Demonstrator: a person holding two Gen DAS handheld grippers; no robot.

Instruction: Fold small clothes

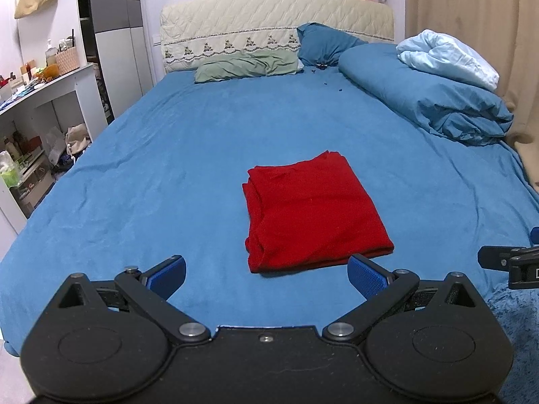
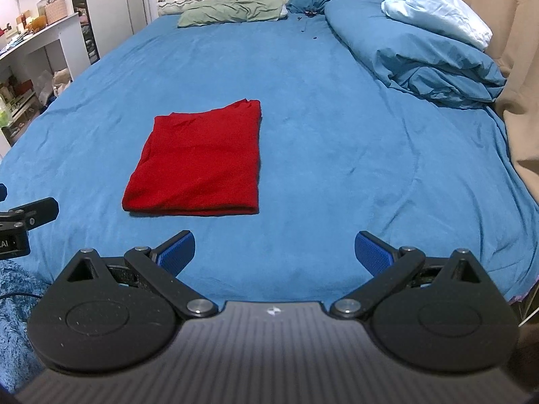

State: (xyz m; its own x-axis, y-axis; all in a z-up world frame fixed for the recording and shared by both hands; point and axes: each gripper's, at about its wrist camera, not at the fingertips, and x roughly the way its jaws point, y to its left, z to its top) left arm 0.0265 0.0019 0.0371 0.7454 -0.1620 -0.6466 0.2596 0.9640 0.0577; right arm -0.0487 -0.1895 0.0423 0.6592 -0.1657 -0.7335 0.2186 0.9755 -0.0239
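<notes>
Red knit top (image 1: 313,212) sits folded flat mid-bed (image 1: 168,155), at 12 o'clock from the left tool (image 1: 266,274) and 11 from the right tool (image 2: 274,252). Both spread wide, empty. Looks soft, light, floppy; I'd pinch the near fold.

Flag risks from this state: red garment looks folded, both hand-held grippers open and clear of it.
1. The red garment has loose, uneven layers along its left edge; another pinch there could drag the fold open.
2. The bed sheet is soft and wrinkled, so a low pinch might catch sheet along with cloth.
3. The left hand-held gripper sits nearer the garment than the right hand-held gripper; uneven pulls could skew it.
</notes>
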